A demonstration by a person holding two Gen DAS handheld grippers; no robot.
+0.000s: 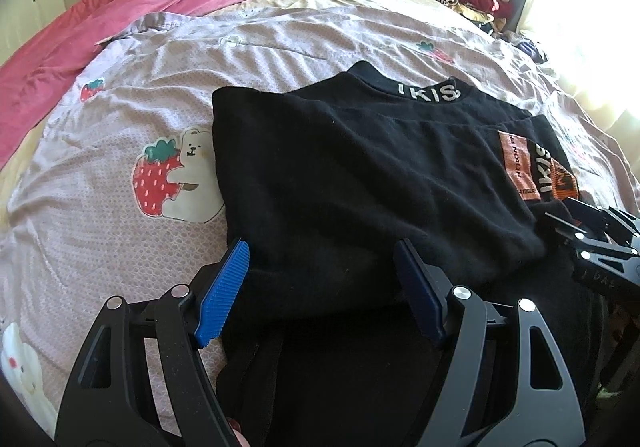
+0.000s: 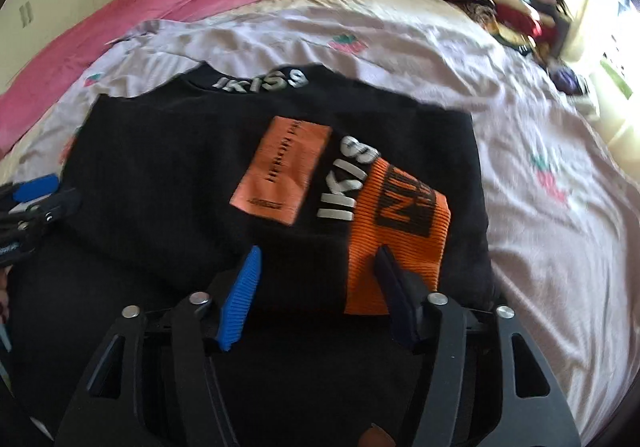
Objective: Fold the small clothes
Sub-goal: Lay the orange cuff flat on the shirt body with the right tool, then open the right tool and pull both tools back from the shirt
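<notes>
At the bed's [image 1: 120, 239] near edge, the soft, floppy black top [image 1: 360, 175] wants gripping at its hem; both the left gripper [image 1: 320, 287] and the right gripper [image 2: 320, 287] stand apart, empty.

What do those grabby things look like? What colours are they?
Both are black tongs with cut-out frames and round silver rivets. The left tongs and the right tongs each carry two ribbed blue pads; one blue pad looks bright, its partner dark in shadow.
</notes>
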